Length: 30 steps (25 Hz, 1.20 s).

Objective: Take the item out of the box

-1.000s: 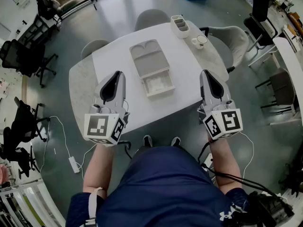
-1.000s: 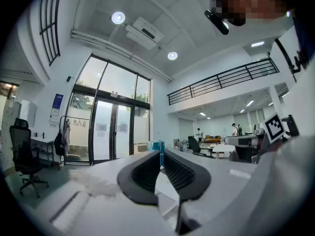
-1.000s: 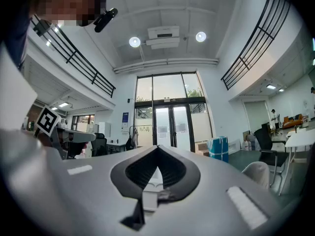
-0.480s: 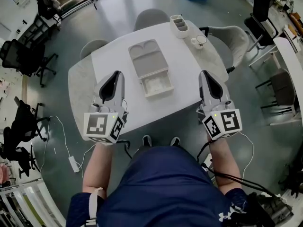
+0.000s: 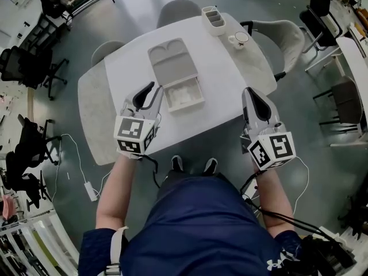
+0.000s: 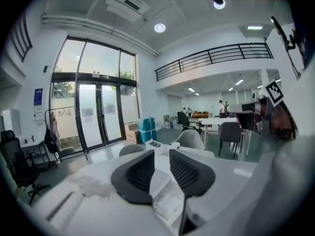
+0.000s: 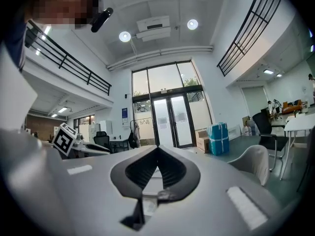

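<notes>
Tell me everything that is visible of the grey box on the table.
The box is a light grey, flat, rectangular case, matte like plastic or moulded pulp. It lies open on the white table, near its middle. Its lid, folded back flat on the side away from the person, shows two rounded recesses at its far end. The near tray holds something whitish that I cannot identify.

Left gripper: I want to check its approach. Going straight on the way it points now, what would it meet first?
Probably the open box, just ahead on the table; depth is unclear. On the left gripper the jaws are opening, with nothing between them.
</notes>
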Tool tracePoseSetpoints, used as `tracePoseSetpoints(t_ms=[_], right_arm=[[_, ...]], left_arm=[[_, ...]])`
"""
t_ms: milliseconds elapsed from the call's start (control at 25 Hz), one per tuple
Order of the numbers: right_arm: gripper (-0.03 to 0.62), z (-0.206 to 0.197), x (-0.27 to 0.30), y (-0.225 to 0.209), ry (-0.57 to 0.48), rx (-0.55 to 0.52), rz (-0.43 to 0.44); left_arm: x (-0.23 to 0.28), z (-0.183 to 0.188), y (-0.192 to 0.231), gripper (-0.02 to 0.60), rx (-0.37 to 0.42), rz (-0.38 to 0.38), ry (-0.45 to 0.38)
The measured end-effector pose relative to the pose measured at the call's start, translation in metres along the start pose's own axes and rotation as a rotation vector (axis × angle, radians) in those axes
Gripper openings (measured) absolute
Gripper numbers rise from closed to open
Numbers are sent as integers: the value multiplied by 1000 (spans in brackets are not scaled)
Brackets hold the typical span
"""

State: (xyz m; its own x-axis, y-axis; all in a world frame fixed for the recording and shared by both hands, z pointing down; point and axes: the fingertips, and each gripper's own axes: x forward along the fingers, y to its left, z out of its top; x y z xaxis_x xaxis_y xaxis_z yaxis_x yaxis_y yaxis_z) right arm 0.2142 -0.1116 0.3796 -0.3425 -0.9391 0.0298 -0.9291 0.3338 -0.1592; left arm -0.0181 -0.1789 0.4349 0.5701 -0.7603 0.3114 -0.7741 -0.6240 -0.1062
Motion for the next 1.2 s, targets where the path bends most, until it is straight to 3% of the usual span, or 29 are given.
tracePoseSetpoints(t_ms=[280,600,880,1200], right_arm=[[3,-34,-5,-12,83,41,-15],[2,-68,-20,-12,157,82,-163],[3,-82,-8,19,207,62,-256],[2,-103,6,26,253,82,-230]], left_arm=[[66,-81,-16,124,103,-133,277],[116,-209,-39,146,234,-375,647],[125,-262,-44,146,306,-520,754],[139,-276,-55,144,367,-559,791]])
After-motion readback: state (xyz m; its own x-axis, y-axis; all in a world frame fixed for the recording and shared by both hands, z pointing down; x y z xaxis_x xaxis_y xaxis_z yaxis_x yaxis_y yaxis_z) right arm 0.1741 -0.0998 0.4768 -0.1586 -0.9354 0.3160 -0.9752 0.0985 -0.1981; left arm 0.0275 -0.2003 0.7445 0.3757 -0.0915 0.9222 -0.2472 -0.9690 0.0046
